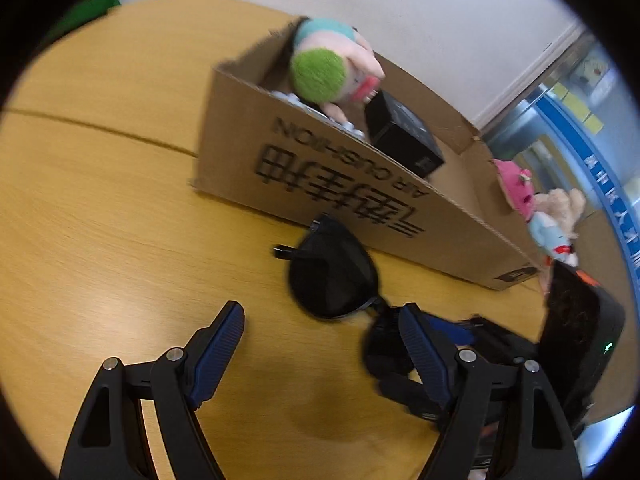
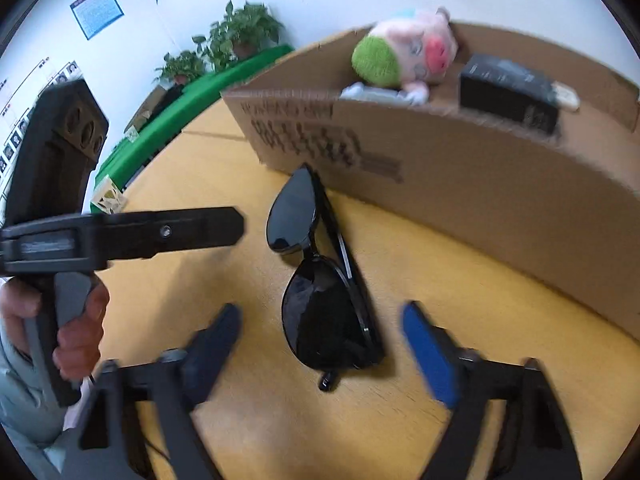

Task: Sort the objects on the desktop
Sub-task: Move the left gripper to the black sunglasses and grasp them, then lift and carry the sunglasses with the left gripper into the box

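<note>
Black sunglasses point(image 2: 320, 280) lie folded by the cardboard box point(image 2: 480, 184); I've spread my right tool point(image 2: 320, 320) astride them for pickup, left tool point(image 1: 320, 320) spread, idle.

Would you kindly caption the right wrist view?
Open right gripper straddling folded sunglasses beside the cardboard box.

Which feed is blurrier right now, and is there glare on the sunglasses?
Right wrist view: motion smear on the right gripper and cardboard box print; sunglasses lenses show soft reflections, not blown out. Left wrist view: milder blur, left gripper sharp, sunglasses matte; strong fisheye curvature in both.
</note>
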Demonstrator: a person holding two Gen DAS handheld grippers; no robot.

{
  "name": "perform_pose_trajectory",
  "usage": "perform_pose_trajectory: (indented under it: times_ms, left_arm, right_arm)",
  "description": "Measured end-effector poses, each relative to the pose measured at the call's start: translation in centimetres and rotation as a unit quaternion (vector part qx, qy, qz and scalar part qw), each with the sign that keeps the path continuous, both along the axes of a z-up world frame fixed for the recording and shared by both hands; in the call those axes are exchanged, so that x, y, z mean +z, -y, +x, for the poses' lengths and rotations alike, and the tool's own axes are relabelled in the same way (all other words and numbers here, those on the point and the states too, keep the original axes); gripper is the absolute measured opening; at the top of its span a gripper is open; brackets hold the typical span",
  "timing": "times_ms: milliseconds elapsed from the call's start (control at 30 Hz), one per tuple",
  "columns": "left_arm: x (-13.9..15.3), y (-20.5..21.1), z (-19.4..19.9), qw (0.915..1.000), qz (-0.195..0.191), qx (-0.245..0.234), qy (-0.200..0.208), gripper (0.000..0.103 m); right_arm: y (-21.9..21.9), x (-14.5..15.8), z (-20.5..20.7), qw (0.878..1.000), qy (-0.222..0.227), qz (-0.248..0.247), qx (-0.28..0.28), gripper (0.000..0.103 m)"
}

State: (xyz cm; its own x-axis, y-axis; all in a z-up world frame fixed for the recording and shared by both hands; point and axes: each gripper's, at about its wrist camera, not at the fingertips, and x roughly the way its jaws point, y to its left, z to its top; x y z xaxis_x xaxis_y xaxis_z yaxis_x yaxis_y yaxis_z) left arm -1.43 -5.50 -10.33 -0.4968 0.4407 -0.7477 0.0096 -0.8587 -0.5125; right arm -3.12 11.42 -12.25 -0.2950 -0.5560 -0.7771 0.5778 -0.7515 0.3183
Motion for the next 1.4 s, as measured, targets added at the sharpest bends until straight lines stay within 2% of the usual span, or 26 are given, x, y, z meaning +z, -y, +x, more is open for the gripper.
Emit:
perform_pose_trajectory:
  times_ms: [33,133,200,233,267,367,467,600,667,700,733,800,1100,1167,1400]
  left_arm:
    - [-0.4,-0.2,-0.3,0.9998,0.015,-0.001,0.012,0.079]
    - [-1.2,-1.2,-0.9,0.9988,0.035,-0.015,0.031,0.076]
    - [-1.2,-2.0,-0.9,0.9984,0.034,-0.030,0.032,0.068]
    - [-1.3,-2.4,-1.0,0.9978,0.038,-0.040,0.037,0.057]
    - [-1.5,-2.9,-1.0,0.9972,0.039,-0.048,0.041,0.046]
    - [-1.2,-3.5,-1.1,0.9981,0.008,-0.047,0.038,0.039]
    - [-1.1,-3.2,-0.7,0.9983,0.015,-0.039,0.041,0.036]
    - [0.2,-3.7,0.3,0.9990,-0.019,-0.038,0.013,0.031]
    - [1.2,-4.0,0.6,0.9988,-0.026,-0.042,-0.003,0.020]
    - [1.7,-4.1,0.5,0.9987,-0.023,-0.045,-0.009,0.019]
    - [2.2,-4.4,0.5,0.9981,-0.032,-0.050,-0.012,0.019]
    - [3.4,-5.1,0.5,0.9970,-0.046,-0.056,-0.025,0.019]
    - [8.3,-8.0,-0.4,0.9918,-0.056,-0.089,-0.073,0.019]
    - [9.5,-9.0,-1.0,0.9895,-0.057,-0.101,-0.087,0.019]
    - [15.2,-13.0,-4.0,0.9759,-0.062,-0.151,-0.145,0.019]
  right_arm:
    - [0.4,-0.1,0.1,1.000,-0.006,0.005,0.000,0.058]
    - [0.7,-0.2,0.8,1.000,-0.007,0.006,0.008,0.045]
    - [0.8,-0.4,1.2,1.000,-0.009,0.008,0.005,0.042]
    - [0.9,-0.5,1.3,1.000,-0.009,0.008,0.006,0.036]
    - [0.9,-0.7,1.4,1.000,-0.007,0.007,0.007,0.036]
    - [1.0,-0.8,1.6,1.000,-0.006,0.002,0.003,0.036]
    - [0.6,-1.1,1.7,1.000,-0.002,-0.008,-0.002,0.034]
    - [0.5,-0.7,1.7,1.000,0.000,-0.027,-0.009,0.034]
    - [0.1,-0.3,1.9,0.999,-0.004,-0.035,-0.014,0.034]
    - [-0.1,0.0,2.0,0.999,-0.002,-0.042,-0.017,0.031]
    - [-0.3,0.4,2.0,0.999,-0.005,-0.049,-0.018,0.022]
    - [-0.8,1.6,2.9,0.998,-0.015,-0.058,-0.021,0.022]
    - [-3.5,6.2,2.7,0.992,-0.067,-0.082,-0.066,0.021]
    - [-4.4,7.3,2.3,0.991,-0.071,-0.082,-0.079,0.021]
    - [-8.5,12.6,0.7,0.981,-0.129,-0.077,-0.121,0.021]
